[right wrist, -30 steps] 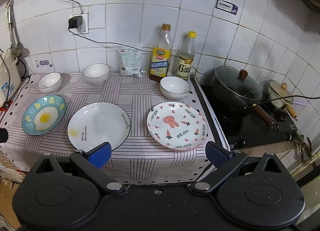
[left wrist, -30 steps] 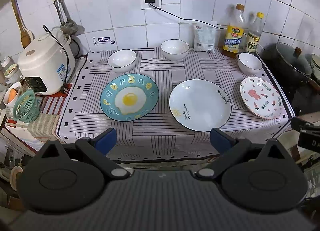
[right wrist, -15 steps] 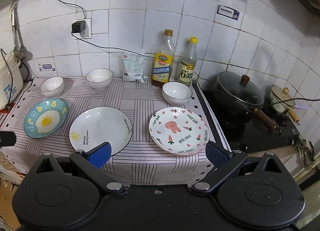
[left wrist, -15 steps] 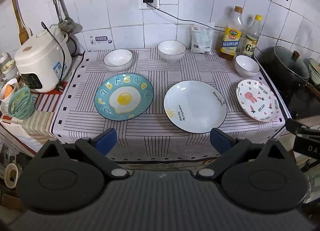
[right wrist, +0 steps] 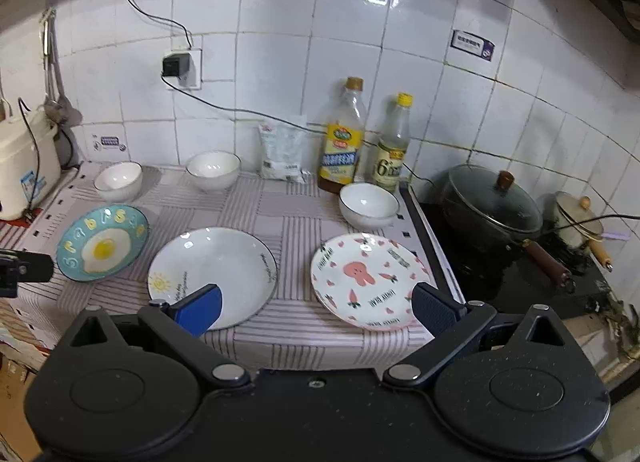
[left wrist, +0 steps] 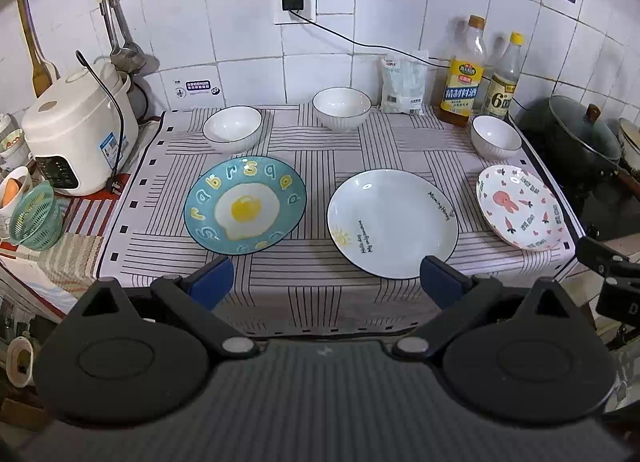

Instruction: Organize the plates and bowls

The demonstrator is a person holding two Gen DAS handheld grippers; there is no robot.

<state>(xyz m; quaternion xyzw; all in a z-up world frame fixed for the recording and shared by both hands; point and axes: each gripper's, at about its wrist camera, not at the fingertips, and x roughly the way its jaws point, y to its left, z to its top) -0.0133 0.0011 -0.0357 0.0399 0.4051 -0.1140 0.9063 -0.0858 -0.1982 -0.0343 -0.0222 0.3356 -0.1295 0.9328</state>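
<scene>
On a striped cloth lie three plates in a row: a blue egg plate (left wrist: 245,204) (right wrist: 102,248), a white sun plate (left wrist: 392,222) (right wrist: 212,276) and a pink rabbit plate (left wrist: 520,206) (right wrist: 370,280). Behind them stand three white bowls: left (left wrist: 232,133) (right wrist: 118,181), middle (left wrist: 341,108) (right wrist: 213,170), right (left wrist: 496,137) (right wrist: 369,205). My left gripper (left wrist: 326,284) is open and empty at the counter's front edge, between the egg and sun plates. My right gripper (right wrist: 316,310) is open and empty, in front of the sun and rabbit plates.
A rice cooker (left wrist: 74,130) and green basket (left wrist: 34,216) stand left. Two bottles (left wrist: 464,74) (right wrist: 392,142) and a packet (left wrist: 402,82) line the tiled wall. A black lidded pot (right wrist: 494,208) and small pot (right wrist: 578,220) sit on the stove right.
Both grippers have moved slightly; the plates and bowls sit lower and a bit larger in the right view. Nothing on the counter has moved.
</scene>
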